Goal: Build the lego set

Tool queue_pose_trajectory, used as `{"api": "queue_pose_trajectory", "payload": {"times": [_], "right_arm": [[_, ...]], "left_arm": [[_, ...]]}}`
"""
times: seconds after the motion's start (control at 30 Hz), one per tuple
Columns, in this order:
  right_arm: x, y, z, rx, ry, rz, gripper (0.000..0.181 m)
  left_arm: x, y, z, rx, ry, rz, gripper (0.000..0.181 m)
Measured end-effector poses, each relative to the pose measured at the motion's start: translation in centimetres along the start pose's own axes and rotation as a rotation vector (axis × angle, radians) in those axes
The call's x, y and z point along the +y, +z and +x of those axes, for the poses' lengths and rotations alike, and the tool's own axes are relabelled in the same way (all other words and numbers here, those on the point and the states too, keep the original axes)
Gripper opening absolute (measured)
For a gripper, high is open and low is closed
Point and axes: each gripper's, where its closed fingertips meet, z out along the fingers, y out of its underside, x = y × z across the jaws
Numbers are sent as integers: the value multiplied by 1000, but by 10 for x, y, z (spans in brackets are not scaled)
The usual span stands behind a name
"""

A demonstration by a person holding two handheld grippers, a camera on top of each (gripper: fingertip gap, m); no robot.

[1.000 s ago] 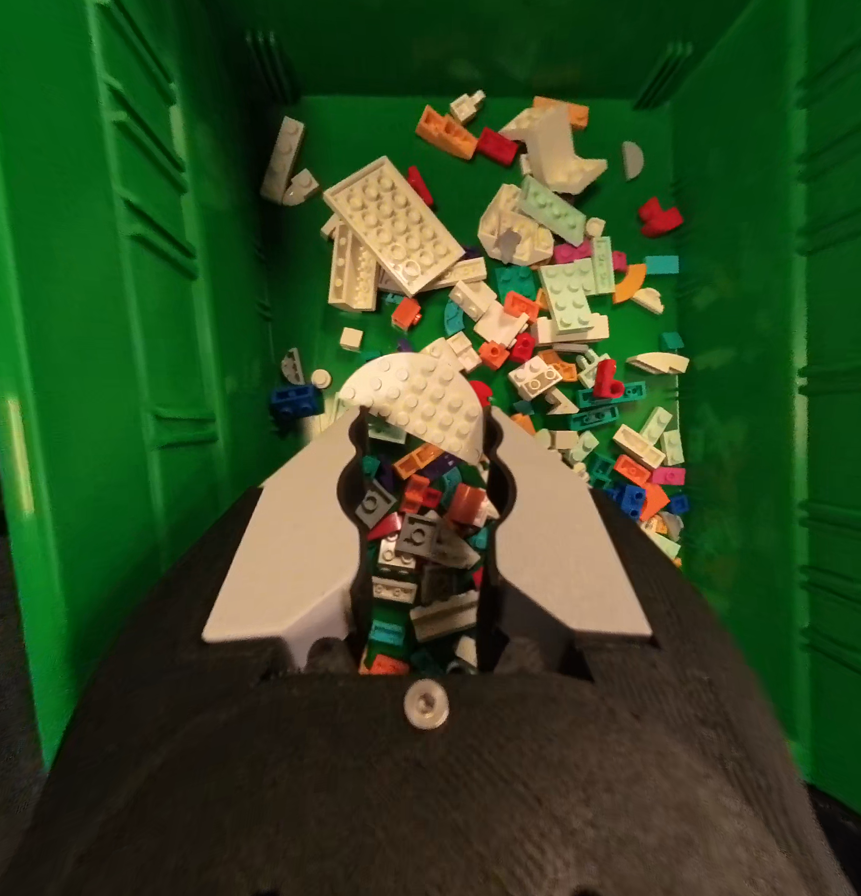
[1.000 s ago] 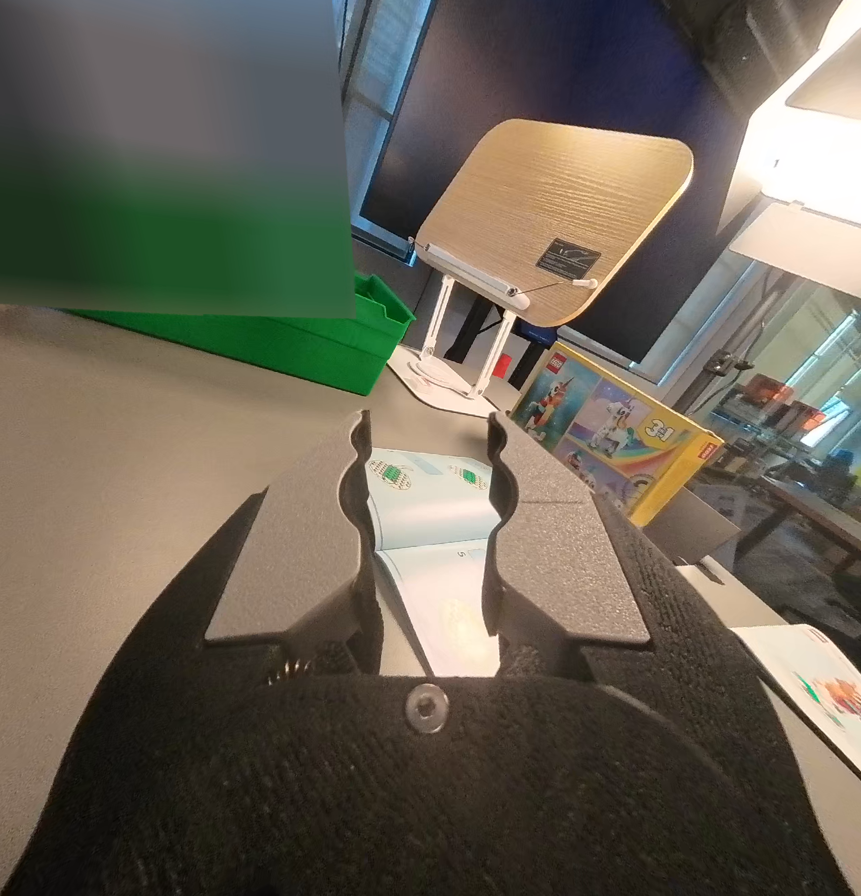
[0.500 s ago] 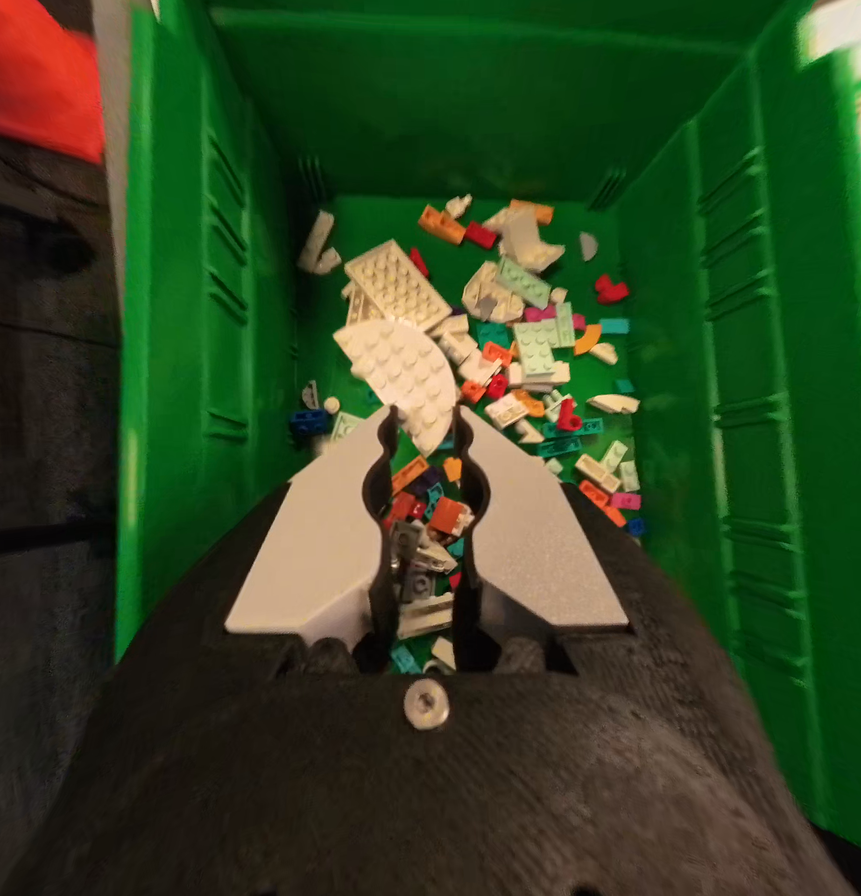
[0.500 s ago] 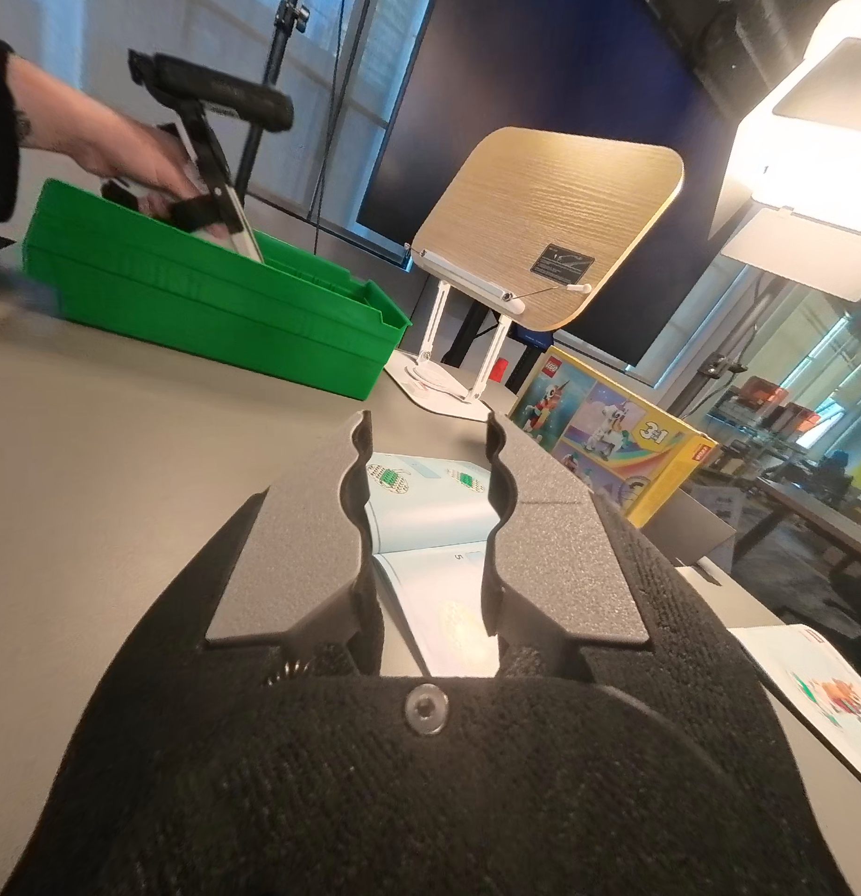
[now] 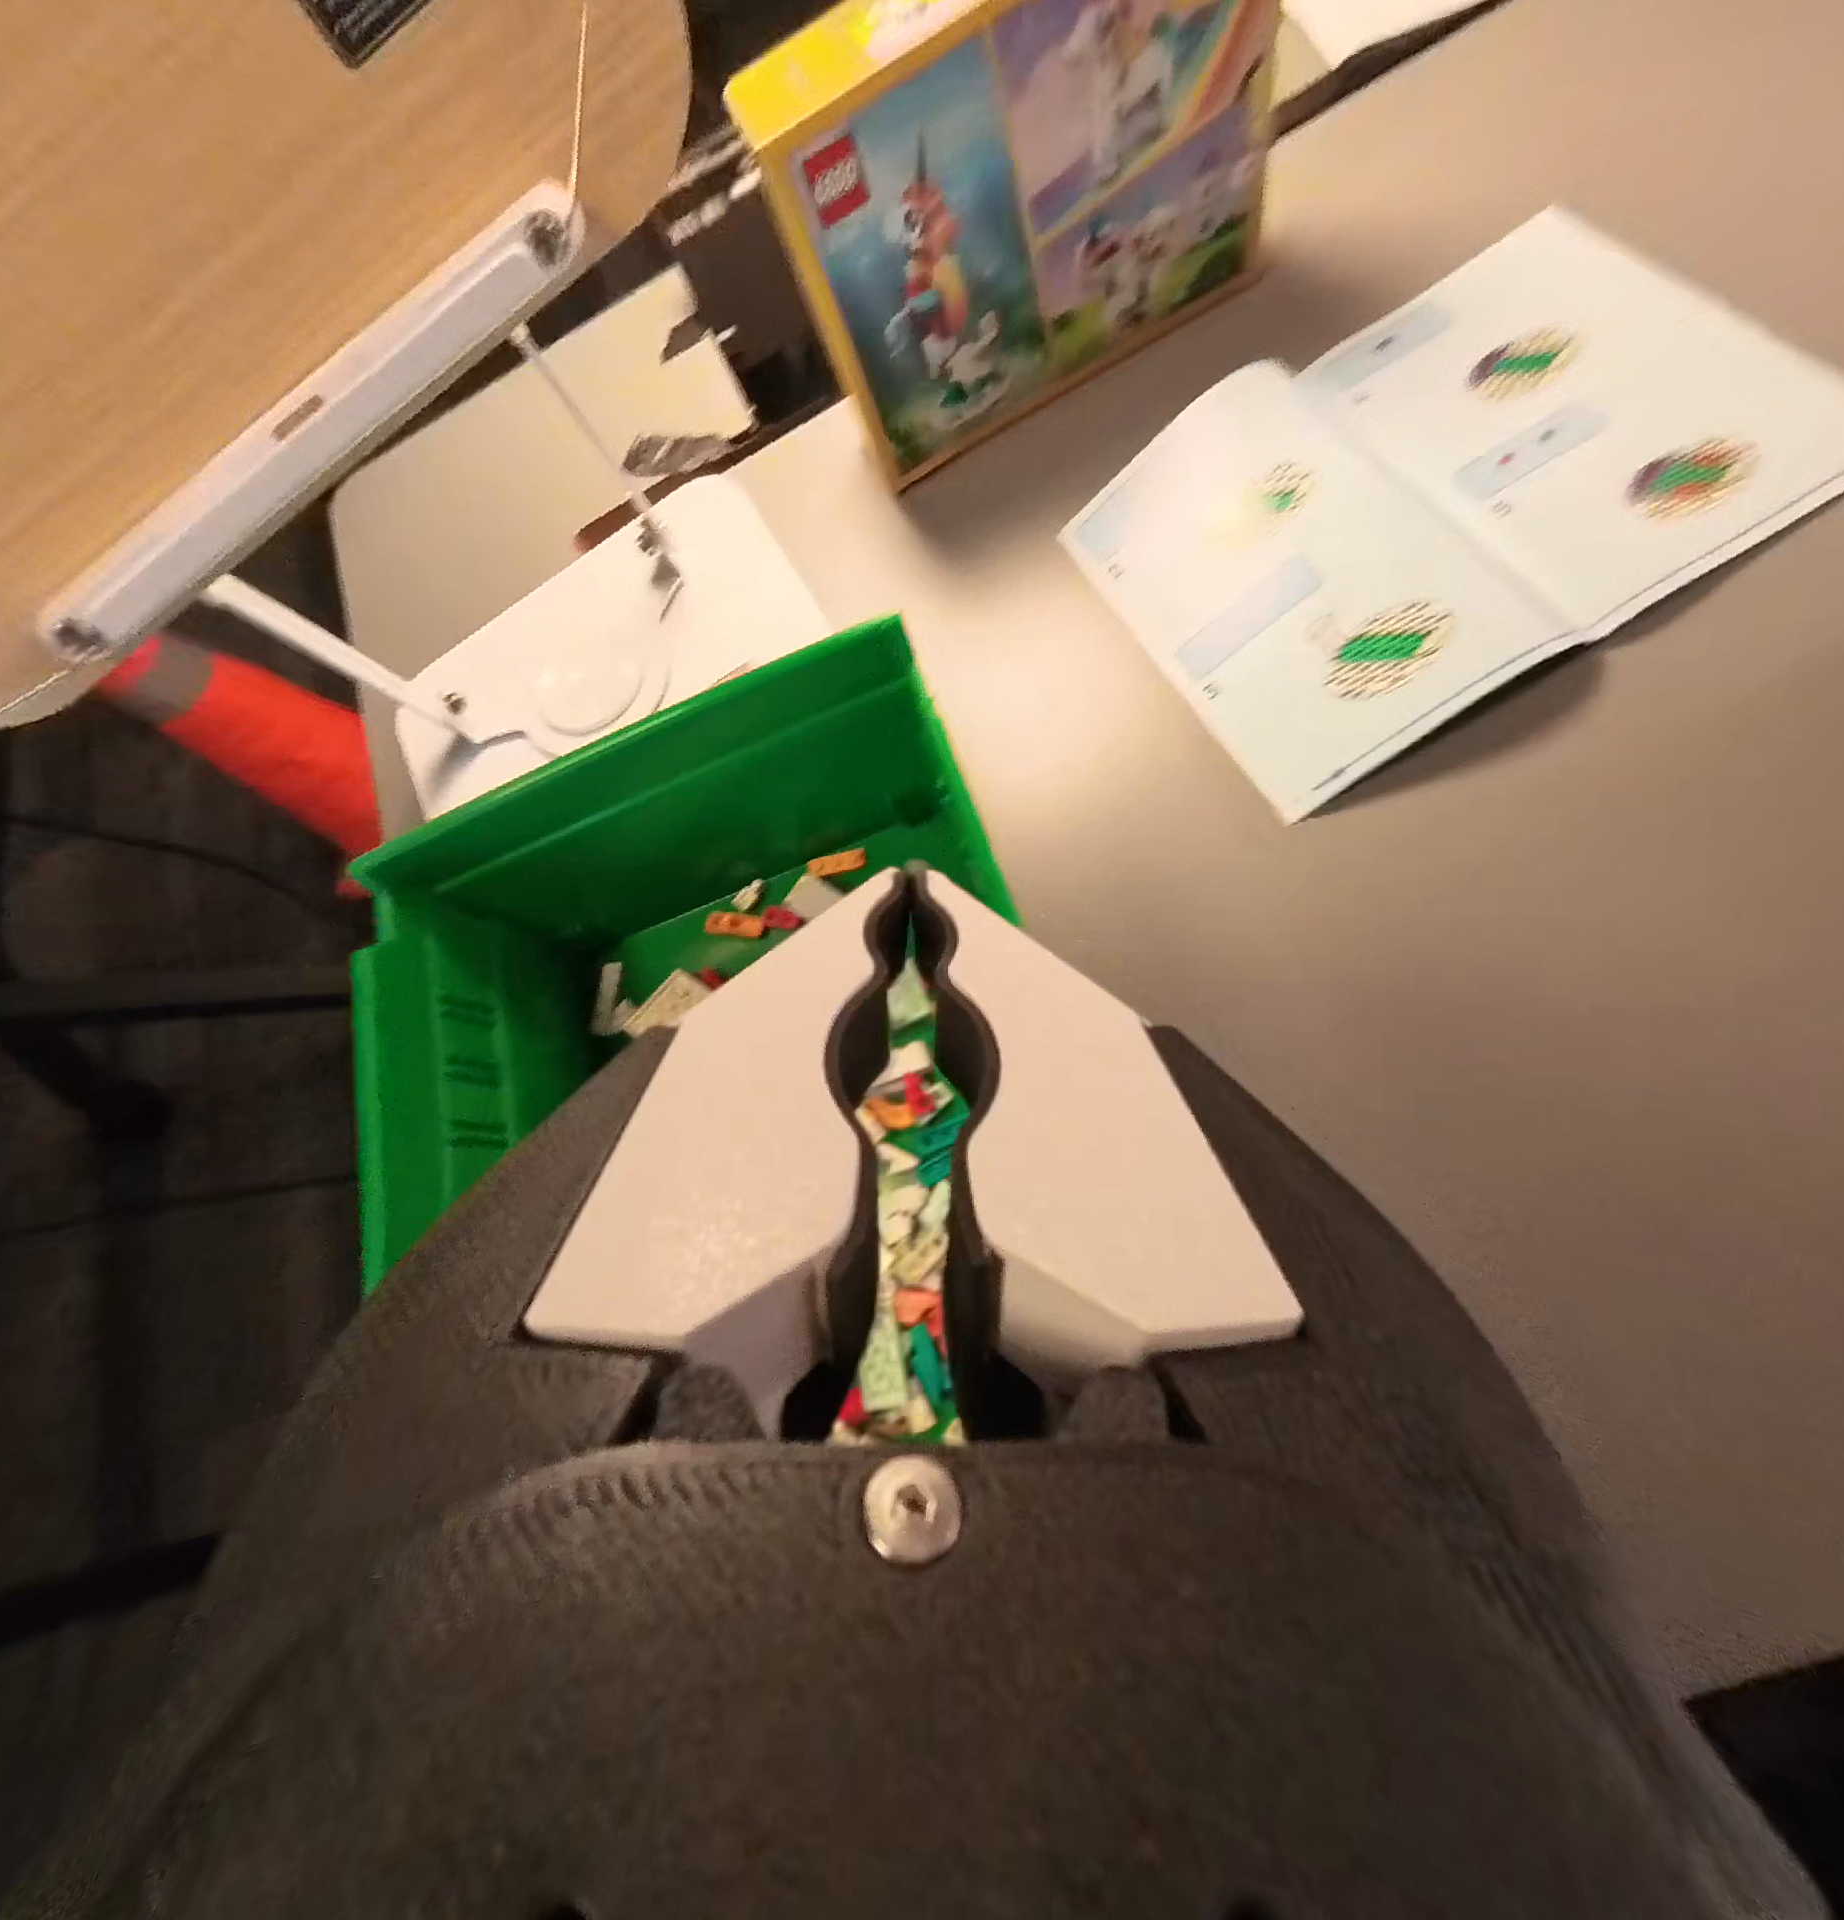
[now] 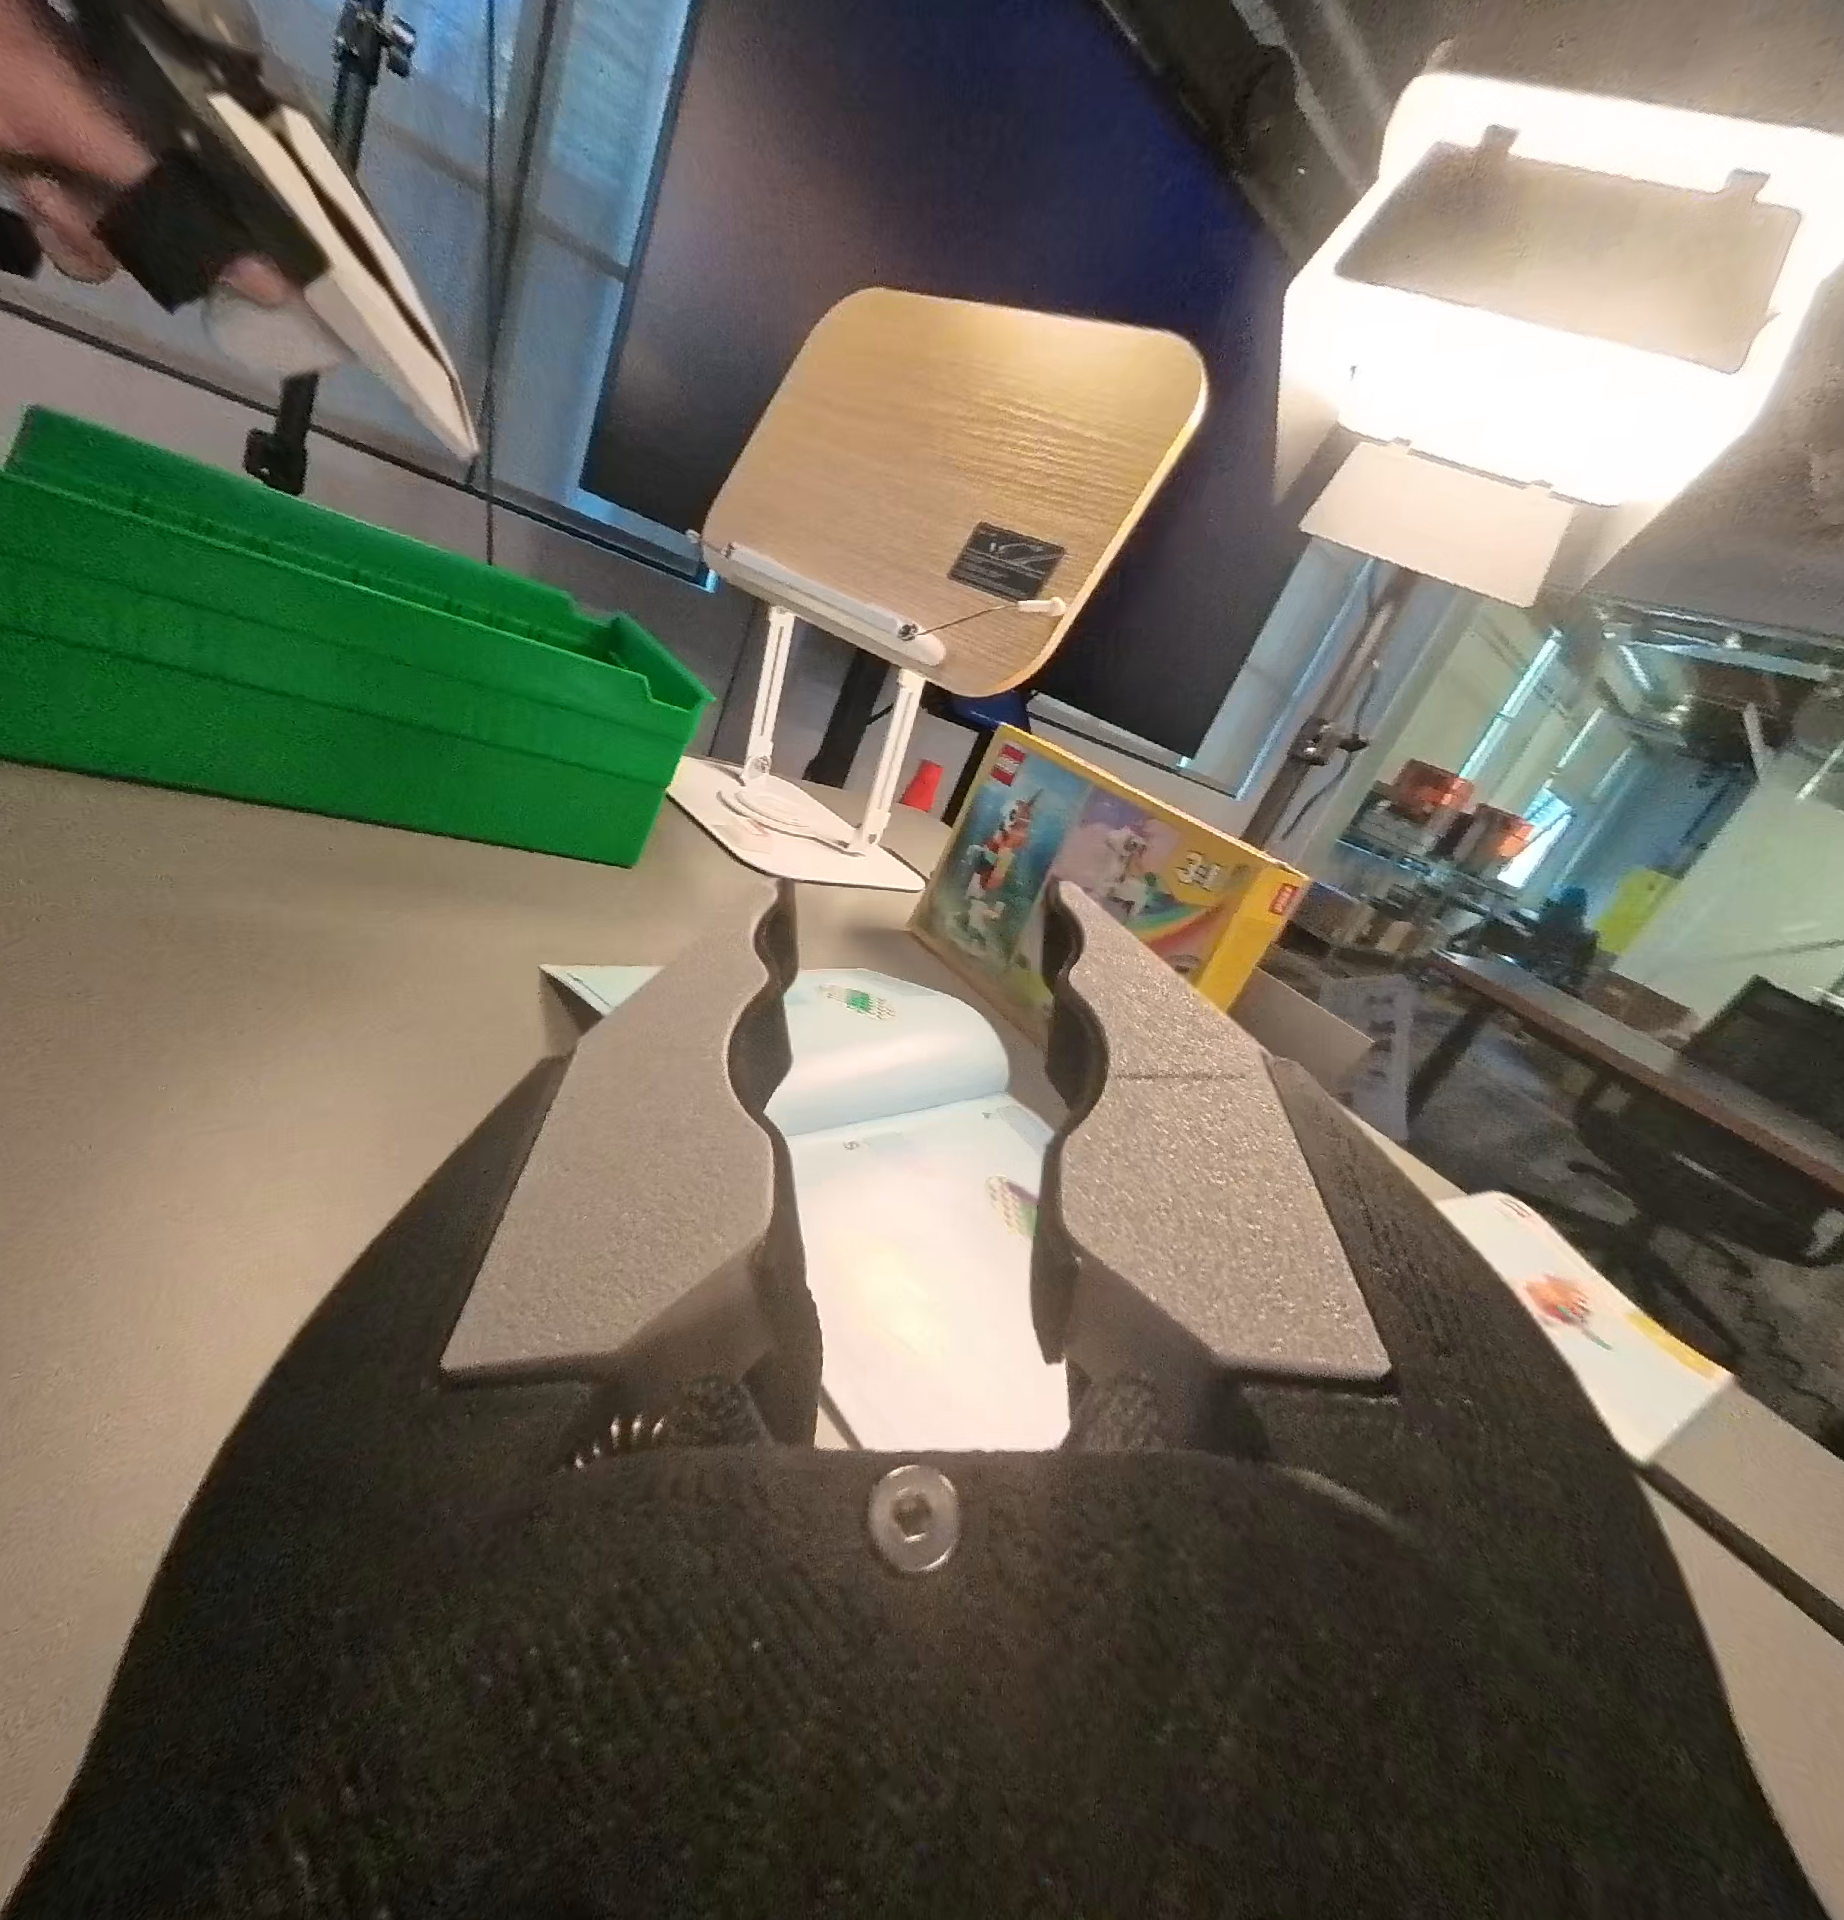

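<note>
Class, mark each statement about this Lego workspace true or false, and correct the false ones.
1. The right gripper is open. True.
2. The green bin is empty. False: loose bricks lie in it.
3. The booklet lies open on the table. True.
4. The box sits inside the bin. False: it stands on the table, outside the bin.
5. The left gripper is wide open. False: its tips are together.
</note>
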Motion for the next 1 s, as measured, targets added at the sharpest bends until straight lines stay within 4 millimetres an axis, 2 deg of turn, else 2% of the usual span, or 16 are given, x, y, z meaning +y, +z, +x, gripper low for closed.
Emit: {"api": "queue_pose_trajectory", "payload": {"times": [0.13, 0.2, 0.37, 0.43, 0.63, 0.8, 0.87, 0.97, 1.0], "right_arm": [[4, -6, 8, 26, -16, -22, 46], [7, -5, 11, 34, -2, -25, 46], [16, -2, 17, 50, 18, -56, 46], [18, -2, 21, 64, 35, -62, 46], [22, -2, 25, 72, 71, -73, 46], [23, -1, 24, 60, 77, -78, 46], [24, -1, 24, 58, 79, -79, 46], [24, -1, 23, 53, 82, -79, 46], [24, 0, 22, 50, 82, -78, 46]], "left_arm": [[23, 10, -23, -24, -30, -97, 25], [44, 20, -35, 16, -43, -180, 36], [103, 64, -59, 102, -199, -414, 51], [116, 79, -62, 128, -253, -466, 55], [124, 96, -61, 219, -363, -494, 55], [137, 100, -60, 204, -322, -549, 53], [135, 99, -55, 231, -328, -542, 36], [137, 94, -53, 235, -306, -552, 29], [137, 92, -52, 239, -290, -545, 12]]}}
